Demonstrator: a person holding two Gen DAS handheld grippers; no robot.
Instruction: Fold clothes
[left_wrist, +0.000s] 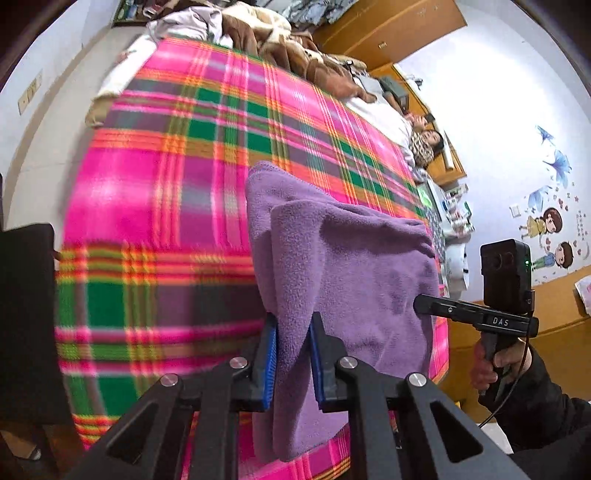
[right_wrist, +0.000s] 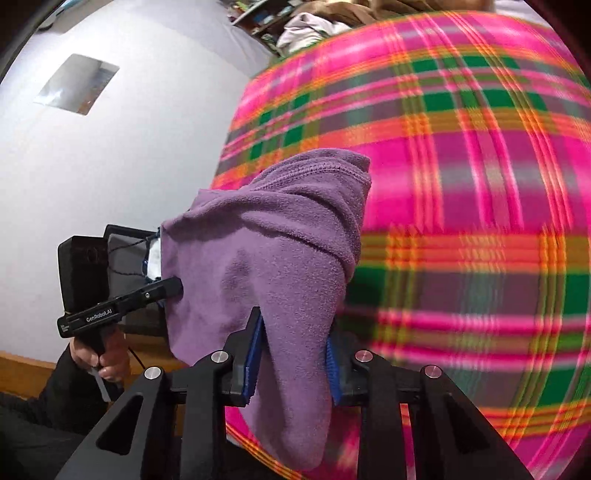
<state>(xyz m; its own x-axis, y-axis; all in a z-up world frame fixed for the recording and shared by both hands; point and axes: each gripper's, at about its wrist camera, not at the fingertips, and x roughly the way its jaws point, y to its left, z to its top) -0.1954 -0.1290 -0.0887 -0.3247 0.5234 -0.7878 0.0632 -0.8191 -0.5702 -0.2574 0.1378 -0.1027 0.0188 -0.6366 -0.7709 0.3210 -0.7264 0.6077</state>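
We see a bed spread with a pink, green and orange plaid blanket (left_wrist: 177, 192) that fills most of both views, its pattern smeared by blur. Pale walls stand around it; in the left wrist view the wall on the right carries cartoon stickers (left_wrist: 550, 229) of children and blue flowers, with wooden furniture (left_wrist: 391, 29) running along that side. At the far end of the bed lies a heap of brown bedding (left_wrist: 280, 40) with a pale garment beside it. The purple fleece cloth (left_wrist: 343, 258) hangs doubled between the two tools, above the near part of the blanket, and it hides much of the bed's right edge in the left wrist view. Our left gripper (left_wrist: 293, 350) has its blue pads clamped on a fold of the cloth, which trails down past the jaws. Our right gripper (right_wrist: 293, 354) likewise pinches a hanging fold between its blue pads. Each view catches the other tool reaching in from the side, its tip meeting the cloth, held by a bare hand (right_wrist: 105, 360) in a dark sleeve.
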